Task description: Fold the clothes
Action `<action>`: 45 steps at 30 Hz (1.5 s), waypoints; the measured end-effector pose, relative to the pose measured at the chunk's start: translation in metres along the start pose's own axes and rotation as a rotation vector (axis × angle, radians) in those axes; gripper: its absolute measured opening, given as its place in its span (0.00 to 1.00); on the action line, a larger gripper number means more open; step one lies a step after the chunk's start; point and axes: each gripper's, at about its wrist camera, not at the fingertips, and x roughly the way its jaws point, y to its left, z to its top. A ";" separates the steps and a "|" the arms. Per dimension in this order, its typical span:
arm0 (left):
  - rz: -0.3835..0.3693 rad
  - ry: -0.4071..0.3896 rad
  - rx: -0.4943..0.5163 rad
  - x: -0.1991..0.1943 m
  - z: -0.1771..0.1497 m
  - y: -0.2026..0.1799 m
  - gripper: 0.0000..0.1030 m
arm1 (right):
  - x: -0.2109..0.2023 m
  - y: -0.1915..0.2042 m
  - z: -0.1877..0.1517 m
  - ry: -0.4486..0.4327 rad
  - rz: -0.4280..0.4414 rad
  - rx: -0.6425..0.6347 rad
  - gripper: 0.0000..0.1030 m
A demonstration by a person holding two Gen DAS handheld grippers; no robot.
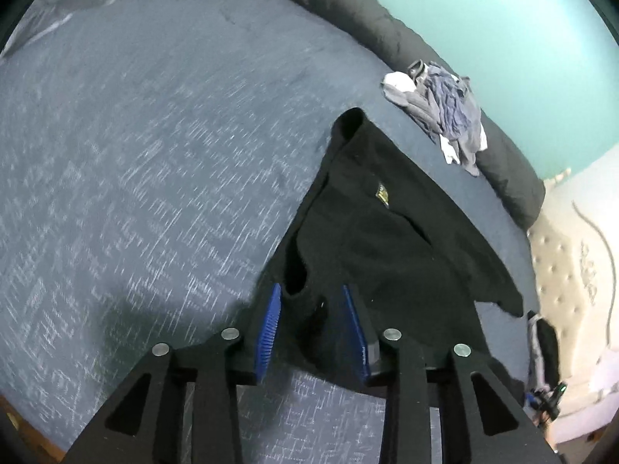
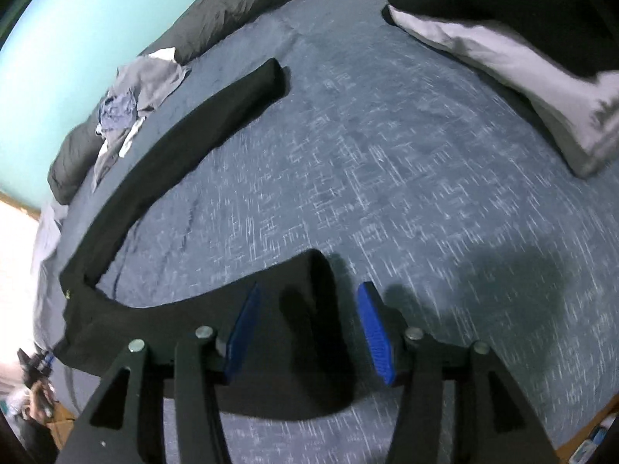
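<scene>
— Two grippers, one black garment: how far along is the fold? Start close in.

— Early, by the look of it. Nearest the lens, the left gripper (image 1: 311,309) has its blue pads set narrowly either side of a bunch of the trousers (image 1: 387,232), at what seems the waist end. Whether the pads actually pinch the cloth, I cannot tell. The right gripper (image 2: 309,309) stands wider, its jaws straddling one leg end of the trousers (image 2: 154,162) without visibly closing on it.

— And the garment itself?

— Spread on the bed (image 2: 387,174), legs splayed apart in a V, the other leg running off toward the far edge. No fold shows yet; bringing one leg over the other looks like the step in hand.

— Anything further back?

— A heap (image 1: 441,108) of crumpled grey and blue clothes lies beyond, unfolded, against a dark duvet (image 1: 348,4) rolled along the turquoise wall (image 1: 503,38). Pillows (image 2: 503,50) sit at the far corner. So most of the job remains.
</scene>
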 end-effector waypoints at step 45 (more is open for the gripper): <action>0.073 0.041 0.016 0.019 0.028 -0.005 0.58 | -0.002 -0.019 -0.035 0.058 0.075 -0.017 0.42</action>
